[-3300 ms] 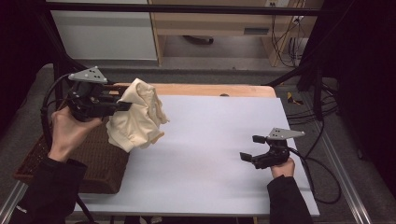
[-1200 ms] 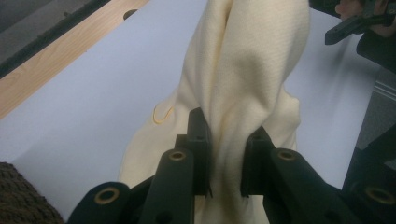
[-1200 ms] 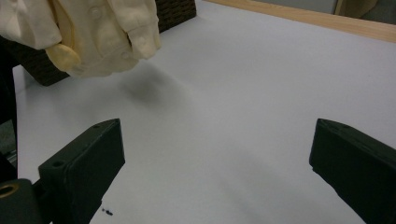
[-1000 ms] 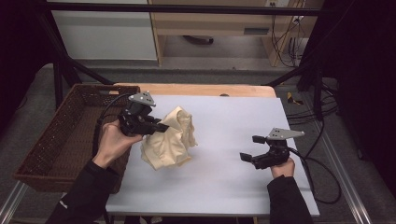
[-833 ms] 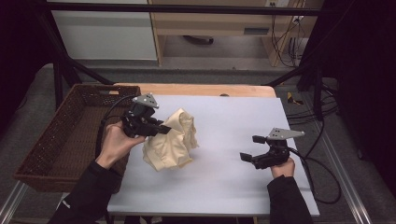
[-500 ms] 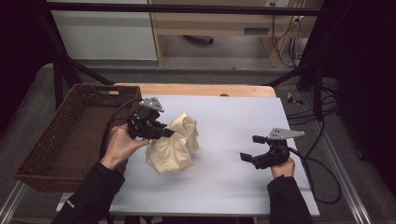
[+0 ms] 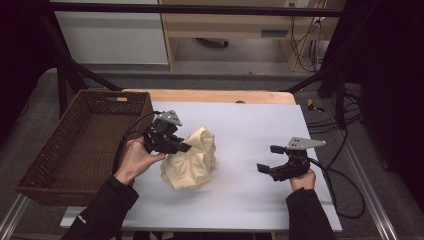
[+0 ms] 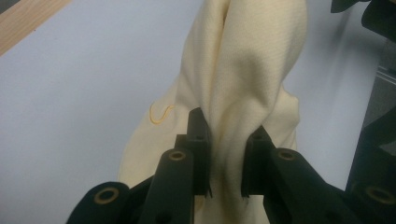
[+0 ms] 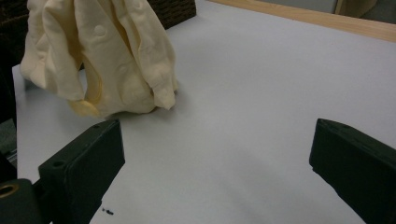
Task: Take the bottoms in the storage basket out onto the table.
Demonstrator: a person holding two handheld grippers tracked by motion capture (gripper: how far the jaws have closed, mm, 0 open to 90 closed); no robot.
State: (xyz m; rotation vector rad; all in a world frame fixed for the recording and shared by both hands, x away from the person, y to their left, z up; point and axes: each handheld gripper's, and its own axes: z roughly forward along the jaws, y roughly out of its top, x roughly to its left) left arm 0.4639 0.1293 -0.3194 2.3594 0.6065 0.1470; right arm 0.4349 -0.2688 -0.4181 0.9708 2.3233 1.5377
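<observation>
Cream cloth (image 7: 190, 160), which you had lifted out of the wicker basket (image 7: 75, 150), now sagged onto the white table (image 7: 250, 200) ready for laying out, your left gripper (image 7: 172, 145) clamped on its bunched fold while your right gripper (image 7: 272, 167) waited wide open, empty.

We see a cream cloth (image 7: 192, 157), soft and crumpled, bunched into a tall heap whose lower folds rest on the white table (image 7: 250, 125) just right of the basket (image 7: 75, 145), its top gathered up and pinched into a narrow fold.
</observation>
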